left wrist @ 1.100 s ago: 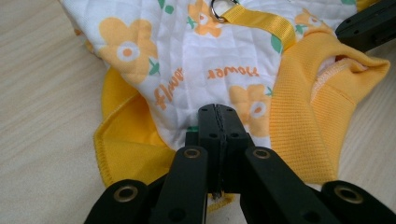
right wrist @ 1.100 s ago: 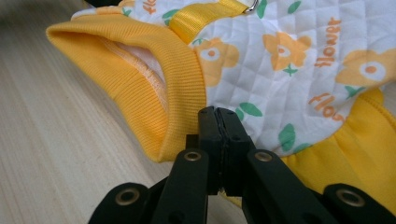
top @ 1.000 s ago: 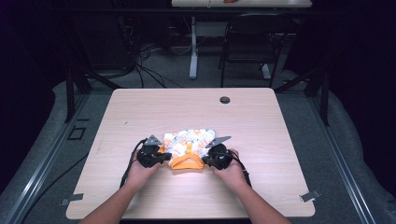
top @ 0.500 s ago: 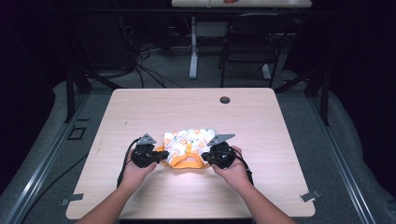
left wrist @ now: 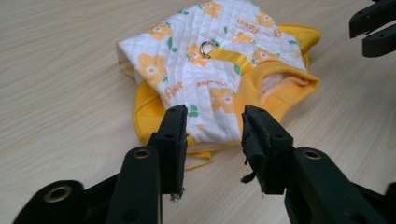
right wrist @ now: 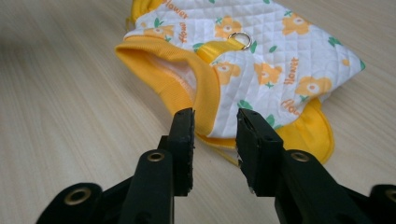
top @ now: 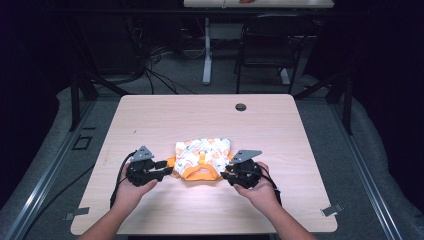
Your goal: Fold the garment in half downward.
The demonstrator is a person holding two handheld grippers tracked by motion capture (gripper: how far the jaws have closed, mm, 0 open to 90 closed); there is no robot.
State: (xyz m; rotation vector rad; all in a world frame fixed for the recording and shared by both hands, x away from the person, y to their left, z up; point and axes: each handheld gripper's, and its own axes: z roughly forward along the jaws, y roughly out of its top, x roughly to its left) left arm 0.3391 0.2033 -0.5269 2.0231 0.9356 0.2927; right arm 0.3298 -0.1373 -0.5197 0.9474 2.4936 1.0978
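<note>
Releasing now: both grippers, left (top: 167, 169) and right (top: 225, 175), have just been opening, nothing between the jaws. Pet vest (top: 202, 158) is lying folded at table (top: 150, 120) centre, grippers flanking at 9 and 3 o'clock. Fold looks finished.

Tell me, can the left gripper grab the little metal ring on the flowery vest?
Probably yes. The left gripper is open, and the metal ring lies uncovered on top of the vest, nothing between them.
</note>
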